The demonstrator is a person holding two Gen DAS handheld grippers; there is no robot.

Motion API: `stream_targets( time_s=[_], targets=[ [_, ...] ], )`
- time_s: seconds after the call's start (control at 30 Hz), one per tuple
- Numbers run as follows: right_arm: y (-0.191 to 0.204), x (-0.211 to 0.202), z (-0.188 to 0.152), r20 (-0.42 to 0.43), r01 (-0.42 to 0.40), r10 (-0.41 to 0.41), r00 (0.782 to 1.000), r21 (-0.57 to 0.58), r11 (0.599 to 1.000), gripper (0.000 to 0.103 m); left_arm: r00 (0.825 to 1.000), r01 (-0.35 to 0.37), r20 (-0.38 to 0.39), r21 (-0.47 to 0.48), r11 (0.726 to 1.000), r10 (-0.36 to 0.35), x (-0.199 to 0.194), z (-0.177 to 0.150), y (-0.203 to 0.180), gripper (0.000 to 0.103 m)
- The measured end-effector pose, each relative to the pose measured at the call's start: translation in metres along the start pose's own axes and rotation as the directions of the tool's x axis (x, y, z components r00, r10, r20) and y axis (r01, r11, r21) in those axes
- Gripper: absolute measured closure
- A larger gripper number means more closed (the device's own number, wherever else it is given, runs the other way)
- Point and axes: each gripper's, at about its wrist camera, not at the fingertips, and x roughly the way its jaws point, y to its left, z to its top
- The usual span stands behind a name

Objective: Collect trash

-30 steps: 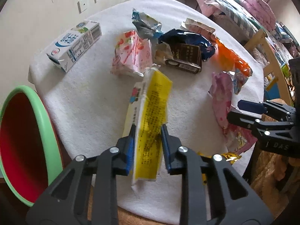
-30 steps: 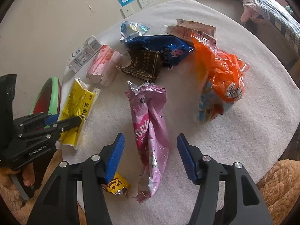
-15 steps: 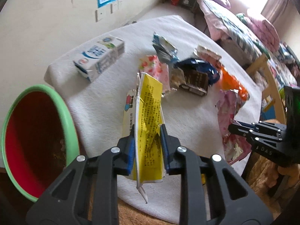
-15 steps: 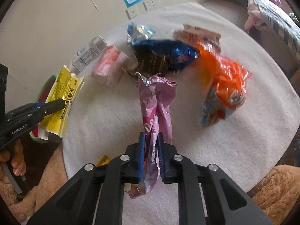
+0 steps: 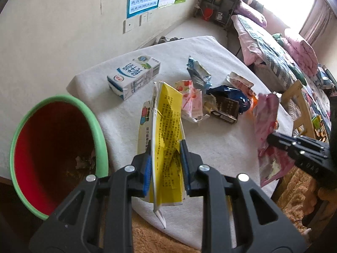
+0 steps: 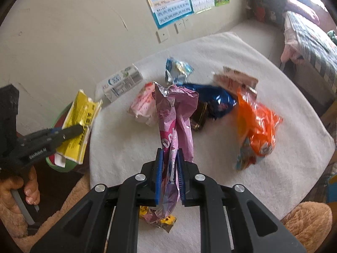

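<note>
My left gripper [image 5: 165, 145] is shut on a flattened yellow carton [image 5: 168, 126] and holds it in the air above the table's near edge. It shows again at the left of the right wrist view as the yellow carton [image 6: 81, 113] above the bin. My right gripper [image 6: 168, 154] is shut on a pink snack wrapper [image 6: 173, 116], lifted off the white cloth; in the left wrist view the pink wrapper [image 5: 266, 126] hangs at the right. The red bin with a green rim [image 5: 99, 126] stands left of the table.
On the white-clothed table [image 5: 221, 143] lie a milk carton [image 5: 134, 76], a pale pink wrapper [image 5: 191, 101], a blue bag [image 5: 229, 92], a dark packet [image 5: 227, 109], an orange bag [image 6: 257, 126] and a small yellow wrapper [image 6: 168, 220]. A bed [image 5: 280, 48] stands behind.
My right gripper has shut on the pink wrapper and lifted it off the cloth. My left gripper has risen with the yellow carton and drifted toward the bin.
</note>
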Motion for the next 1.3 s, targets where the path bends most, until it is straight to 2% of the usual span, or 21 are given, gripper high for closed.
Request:
stream_targets(
  time_s=[0.33,0.67,1.3],
  targets=[
    [0.011,-0.014,0.011,0.055,0.005,-0.004,0.998,-0.019,1.000,0.090,0.998,-0.018,0.059,-0.038,0.999,0.020,-0.018,0.002,0.012,0.080],
    [0.028,-0.015,0.020,0.069,-0.005,0.009,0.998,-0.053,0.999,0.090,0.994,-0.022,0.104,-0.097,0.995,0.032,-0.033,0.000,0.032,0.080],
    [0.108,0.000,0.034,0.051,-0.084,0.097,0.994,-0.221,0.972,0.090,0.985,-0.080,0.133,-0.219,0.972,0.111,-0.052,-0.019,0.084,0.080]
  ],
)
